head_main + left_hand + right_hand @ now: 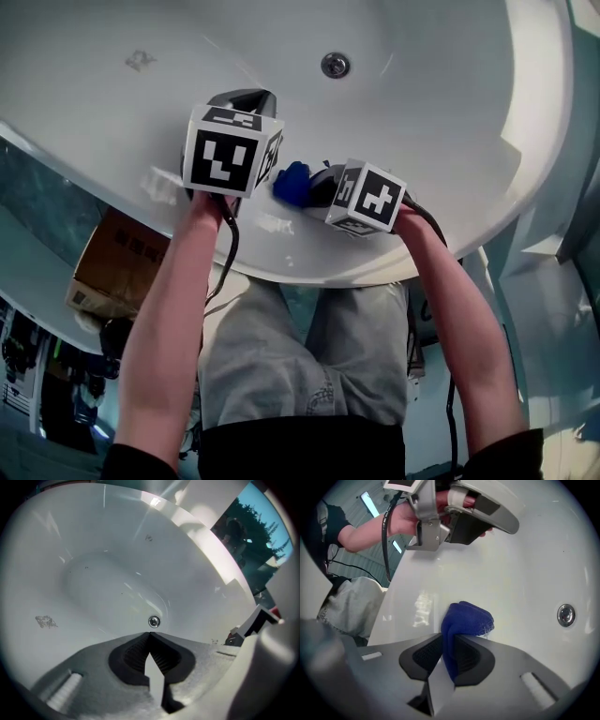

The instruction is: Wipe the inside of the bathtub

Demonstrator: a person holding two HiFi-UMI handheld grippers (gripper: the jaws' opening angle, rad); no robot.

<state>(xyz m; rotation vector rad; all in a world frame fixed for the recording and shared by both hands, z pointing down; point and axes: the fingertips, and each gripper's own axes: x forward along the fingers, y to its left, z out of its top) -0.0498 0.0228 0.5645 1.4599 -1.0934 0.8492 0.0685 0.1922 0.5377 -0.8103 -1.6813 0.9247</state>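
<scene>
A white bathtub (450, 112) fills the head view, its chrome drain (335, 65) at the far side. My right gripper (449, 637) is shut on a bunched blue cloth (466, 618), which pokes out past the jaws over the tub's near rim; the blue cloth (292, 182) also shows between the two marker cubes. My left gripper (149, 634) is shut with nothing in it and points into the basin, the drain (153, 621) just beyond its tips. That left gripper (459, 524) hangs over the near rim (422, 606) in the right gripper view.
A cardboard box (117, 264) stands on the floor left of the tub. A grey smudge (140, 61) marks the tub's inner wall at the far left, and the same kind of smudge (46, 621) appears in the left gripper view. Cables trail from both grippers along my forearms.
</scene>
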